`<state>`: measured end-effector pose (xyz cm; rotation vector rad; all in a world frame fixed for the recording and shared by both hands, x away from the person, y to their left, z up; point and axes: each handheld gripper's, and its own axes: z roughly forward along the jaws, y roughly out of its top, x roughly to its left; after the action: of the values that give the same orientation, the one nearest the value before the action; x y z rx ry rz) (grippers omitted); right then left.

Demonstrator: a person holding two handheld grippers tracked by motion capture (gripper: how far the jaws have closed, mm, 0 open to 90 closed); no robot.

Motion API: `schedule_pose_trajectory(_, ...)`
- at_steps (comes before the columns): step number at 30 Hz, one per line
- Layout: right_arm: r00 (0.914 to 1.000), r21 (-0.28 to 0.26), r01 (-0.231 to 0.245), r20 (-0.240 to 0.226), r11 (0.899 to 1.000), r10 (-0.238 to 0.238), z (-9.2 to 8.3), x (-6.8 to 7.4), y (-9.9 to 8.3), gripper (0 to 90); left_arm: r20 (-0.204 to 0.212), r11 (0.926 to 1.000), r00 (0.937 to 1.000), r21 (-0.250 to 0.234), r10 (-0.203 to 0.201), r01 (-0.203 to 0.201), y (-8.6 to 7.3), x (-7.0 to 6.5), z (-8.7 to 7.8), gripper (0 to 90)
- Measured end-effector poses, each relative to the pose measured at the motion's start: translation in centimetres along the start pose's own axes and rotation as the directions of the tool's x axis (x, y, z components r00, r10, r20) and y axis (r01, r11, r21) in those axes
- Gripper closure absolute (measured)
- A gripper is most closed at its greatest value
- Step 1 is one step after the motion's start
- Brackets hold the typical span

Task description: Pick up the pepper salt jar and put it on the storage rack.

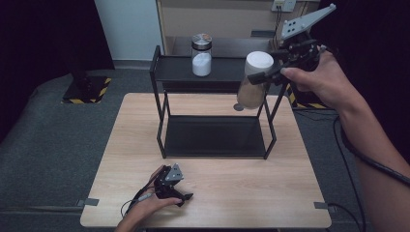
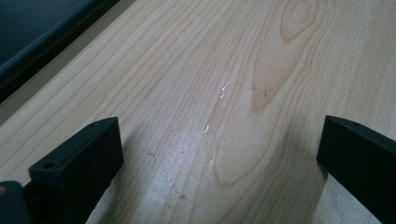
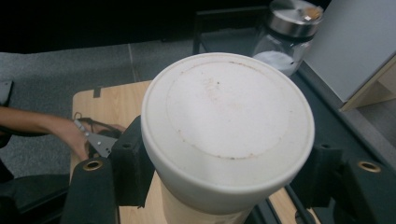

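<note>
**White-lidded jar: transfer to upper shelf in progress**

White-lidded cylindrical jar with tan contents (image 1: 255, 79) is held in the air at the far right of the scene, level with the right end of the black metal two-tier rack (image 1: 215, 113). The right gripper (image 1: 269, 76) pinches it: the right gripper view shows one black finger (image 3: 132, 161) pressed against the jar just under the lid on each side. The jar touches neither shelf nor table.

A clear glass jar with a metal lid and white contents (image 1: 201, 54) stands near the middle of the upper shelf, leaving the shelf's right portion free.

The left gripper (image 1: 184, 197) rests on the near left of the light wooden table (image 1: 290, 193), fingers spread, nothing between them.

Step in hand, as judged: carrying the jar toward the upper shelf.

Next move calls for:
1. Bring the jar over the free right portion of the upper shelf, clearing the rack's raised end rail.
2. Keep it upright and apart from the glass jar.
3. Lower until the base seats flat, then spread the fingers.
</note>
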<state>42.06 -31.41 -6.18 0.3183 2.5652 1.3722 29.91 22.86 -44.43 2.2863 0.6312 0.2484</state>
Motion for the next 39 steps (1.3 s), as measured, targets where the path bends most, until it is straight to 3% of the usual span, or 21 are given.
schedule_pose_trajectory(9,0.9998,-0.018,-0.013,0.016,1.0,0.013,0.1,-1.9,1.4,34.9,0.003,1.0,1.0,0.0,0.003,-0.003,0.0,0.1,0.0,0.0)
schedule_pose_trajectory(23,0.9981,-0.025,-0.011,0.06,1.0,0.013,-0.1,-3.7,3.8,34.9,0.005,1.0,1.0,-0.004,0.004,-0.004,-0.1,0.1,0.0,0.0)
schedule_pose_trajectory(39,0.9964,-0.032,-0.04,0.073,0.999,0.042,1.0,-5.9,3.1,34.9,0.005,1.0,1.0,-0.004,0.004,-0.004,-0.1,0.1,0.1,0.0)
